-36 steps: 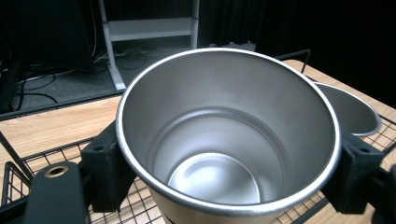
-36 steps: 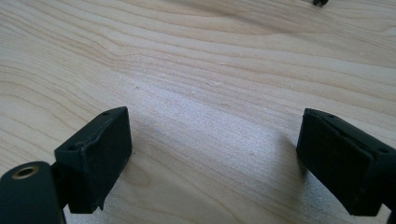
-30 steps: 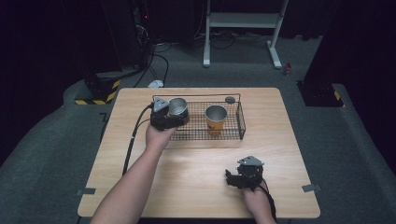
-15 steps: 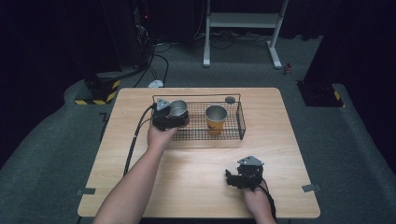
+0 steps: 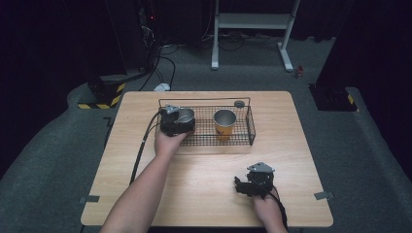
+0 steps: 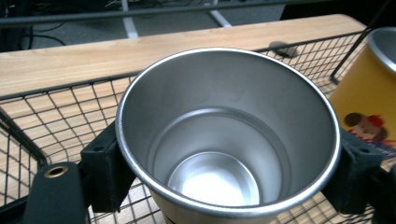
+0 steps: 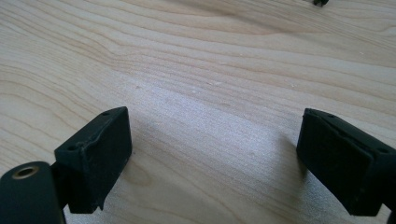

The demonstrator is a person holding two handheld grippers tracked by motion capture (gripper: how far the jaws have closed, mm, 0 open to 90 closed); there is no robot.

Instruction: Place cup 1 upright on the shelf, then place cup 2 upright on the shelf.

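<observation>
Left gripper: clamped on a steel cup, one black jaw pressing each side of the cup just below its rim. The cup is upright, mouth up, nothing inside, and sits at the left end of the wire basket; whether its base touches the mesh floor cannot be told.

Right gripper: jaws spread wide with bare wood between them, low over the near right part of the bench, well apart from the basket.

Wire basket: black mesh, rectangular, standing toward the far side of the bench.

Yellow cup: upright inside the basket, right of the steel cup and near it, not touching; a small printed picture shows on its side in the left gripper view.

Small dark round object: on the bench just behind the basket's far wall.
</observation>
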